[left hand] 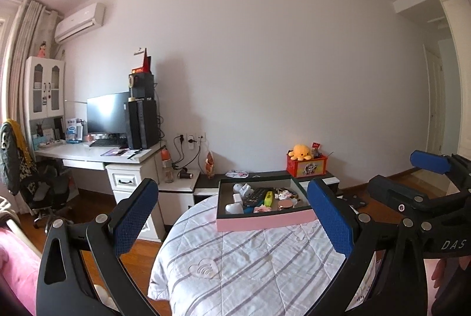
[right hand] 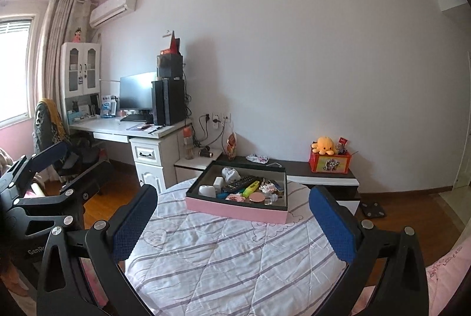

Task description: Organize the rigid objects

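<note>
A pink shallow box [left hand: 265, 223] [right hand: 235, 210] with a dark inner rim stands on the striped quilt at the far end of the bed. It holds several small things: a black remote [right hand: 240, 183], a yellow-green marker [right hand: 250, 188], a white cup [right hand: 207, 191], a round pink compact [right hand: 257, 198]. My left gripper [left hand: 232, 216] is open and empty, held above the quilt short of the box. My right gripper [right hand: 232, 224] is open and empty too, short of the box. Each gripper shows at the side of the other's view.
The striped quilt [right hand: 220, 263] covers the bed. Behind the box is a low dark cabinet [right hand: 321, 173] with a red box and an orange plush [right hand: 323, 145]. A white desk [right hand: 132, 127] with a monitor and a chair stands at the left. The floor is wood.
</note>
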The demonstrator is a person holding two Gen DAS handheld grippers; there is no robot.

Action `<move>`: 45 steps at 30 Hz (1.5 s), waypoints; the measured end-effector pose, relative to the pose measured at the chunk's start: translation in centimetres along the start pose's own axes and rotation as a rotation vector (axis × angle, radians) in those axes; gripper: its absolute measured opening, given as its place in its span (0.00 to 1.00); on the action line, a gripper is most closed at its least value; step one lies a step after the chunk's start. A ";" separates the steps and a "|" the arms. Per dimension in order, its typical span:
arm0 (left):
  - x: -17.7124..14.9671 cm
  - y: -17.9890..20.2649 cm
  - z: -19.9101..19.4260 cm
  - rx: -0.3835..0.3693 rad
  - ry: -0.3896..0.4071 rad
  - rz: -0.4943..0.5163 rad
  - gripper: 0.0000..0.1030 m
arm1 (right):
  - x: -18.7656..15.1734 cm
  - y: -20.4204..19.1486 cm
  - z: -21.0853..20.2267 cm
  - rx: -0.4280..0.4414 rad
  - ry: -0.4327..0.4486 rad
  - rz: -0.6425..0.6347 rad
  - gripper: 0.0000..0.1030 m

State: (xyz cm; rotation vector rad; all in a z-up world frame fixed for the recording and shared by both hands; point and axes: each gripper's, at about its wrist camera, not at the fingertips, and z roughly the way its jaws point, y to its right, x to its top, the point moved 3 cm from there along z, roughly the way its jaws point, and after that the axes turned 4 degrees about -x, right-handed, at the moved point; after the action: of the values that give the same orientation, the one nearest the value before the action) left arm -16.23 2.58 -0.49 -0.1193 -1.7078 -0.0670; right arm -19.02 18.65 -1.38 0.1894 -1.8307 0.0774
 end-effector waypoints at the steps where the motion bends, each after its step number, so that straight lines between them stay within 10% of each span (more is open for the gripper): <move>1: 0.0 -0.2 -0.8 0.006 0.011 -0.002 0.99 | 0.0 -0.3 -0.6 0.002 0.009 -0.005 1.00; 19: 0.2 0.0 -7.7 0.020 0.212 0.062 1.00 | 0.5 -3.1 -7.5 -0.014 0.232 -0.045 1.00; 31: -0.6 1.2 -8.4 0.067 0.216 0.150 1.00 | -1.4 -2.8 -7.8 -0.020 0.226 -0.029 1.00; 45: 6.0 2.0 -8.2 0.044 0.279 0.149 1.00 | 4.4 -1.5 -9.6 -0.063 0.307 -0.044 1.00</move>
State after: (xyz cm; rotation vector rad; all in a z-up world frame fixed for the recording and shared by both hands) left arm -8.73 3.92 6.51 -0.1949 -1.4170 0.0622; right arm -10.75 18.26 5.29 0.1635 -1.5205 0.0167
